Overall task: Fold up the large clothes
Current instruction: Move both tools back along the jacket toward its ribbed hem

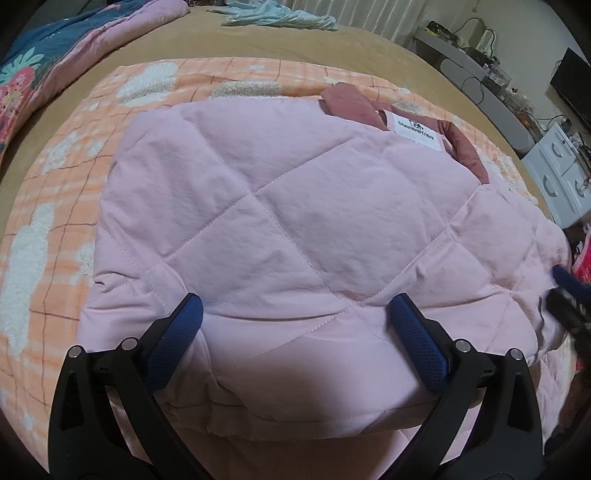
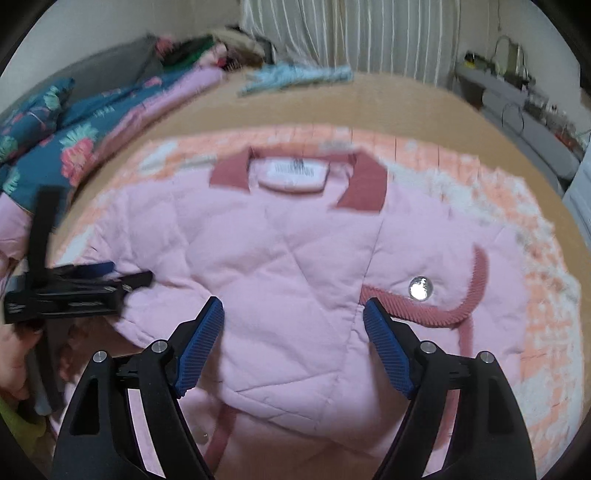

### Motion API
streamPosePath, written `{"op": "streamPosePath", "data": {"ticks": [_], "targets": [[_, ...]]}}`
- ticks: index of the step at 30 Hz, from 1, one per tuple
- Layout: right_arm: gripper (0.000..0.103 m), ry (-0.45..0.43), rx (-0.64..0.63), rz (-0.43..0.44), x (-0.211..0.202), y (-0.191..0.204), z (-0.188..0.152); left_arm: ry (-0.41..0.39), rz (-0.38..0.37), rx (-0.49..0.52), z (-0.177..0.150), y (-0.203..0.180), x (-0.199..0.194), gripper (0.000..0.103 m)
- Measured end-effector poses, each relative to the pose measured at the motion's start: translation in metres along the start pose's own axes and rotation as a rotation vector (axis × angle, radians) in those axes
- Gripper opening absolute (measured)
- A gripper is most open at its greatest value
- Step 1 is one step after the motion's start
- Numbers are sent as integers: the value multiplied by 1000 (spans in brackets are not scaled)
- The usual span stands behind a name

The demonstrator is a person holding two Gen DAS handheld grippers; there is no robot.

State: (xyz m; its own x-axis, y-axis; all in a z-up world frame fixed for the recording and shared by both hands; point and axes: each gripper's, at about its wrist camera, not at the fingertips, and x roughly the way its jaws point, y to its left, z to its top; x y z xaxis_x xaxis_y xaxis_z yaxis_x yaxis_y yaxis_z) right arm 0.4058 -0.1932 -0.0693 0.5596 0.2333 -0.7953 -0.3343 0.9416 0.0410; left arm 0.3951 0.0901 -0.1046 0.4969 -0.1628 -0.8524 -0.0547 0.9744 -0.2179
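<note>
A pale pink quilted jacket [image 1: 295,206] lies folded on an orange and white checked blanket [image 1: 55,206]. Its dusky pink collar [image 1: 351,103] and white label [image 1: 417,133] are at the far side. My left gripper [image 1: 295,301] hangs open over the jacket's near edge, pads apart from the fabric. In the right wrist view the jacket [image 2: 295,258] shows its collar [image 2: 365,177], a silver snap [image 2: 420,287] and ribbed pink trim. My right gripper [image 2: 293,303] stands open above its near middle. The left gripper [image 2: 110,277] shows at the jacket's left edge; the right gripper [image 1: 570,291] is a blur at its right edge.
The blanket [image 2: 535,295] lies on a tan bed sheet [image 1: 295,40]. A floral blue and pink quilt [image 1: 44,66] is bunched at the far left. A light blue garment [image 1: 280,16] lies at the bed's far end. White drawers [image 1: 561,173] and a cluttered desk stand right.
</note>
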Motion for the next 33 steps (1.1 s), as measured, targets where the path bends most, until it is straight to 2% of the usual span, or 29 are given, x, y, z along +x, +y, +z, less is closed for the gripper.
{"op": "streamPosePath", "data": {"ticks": [5, 11, 23, 29, 33], "targets": [[80, 61, 13, 1, 29, -2, -9, -28, 5, 16, -3, -2, -2, 95], [82, 37, 6, -20, 38, -2, -20, -49, 44, 40, -7, -10, -11, 95], [82, 5, 35, -42, 34, 0, -27, -97, 91, 21, -23, -11, -56, 95], [83, -4, 49, -54, 28, 2, -33, -123, 153, 11, -33, -9, -78, 95], [83, -11, 56, -58, 21, 4, -38, -140, 149, 5, -42, -10, -92, 95]]}}
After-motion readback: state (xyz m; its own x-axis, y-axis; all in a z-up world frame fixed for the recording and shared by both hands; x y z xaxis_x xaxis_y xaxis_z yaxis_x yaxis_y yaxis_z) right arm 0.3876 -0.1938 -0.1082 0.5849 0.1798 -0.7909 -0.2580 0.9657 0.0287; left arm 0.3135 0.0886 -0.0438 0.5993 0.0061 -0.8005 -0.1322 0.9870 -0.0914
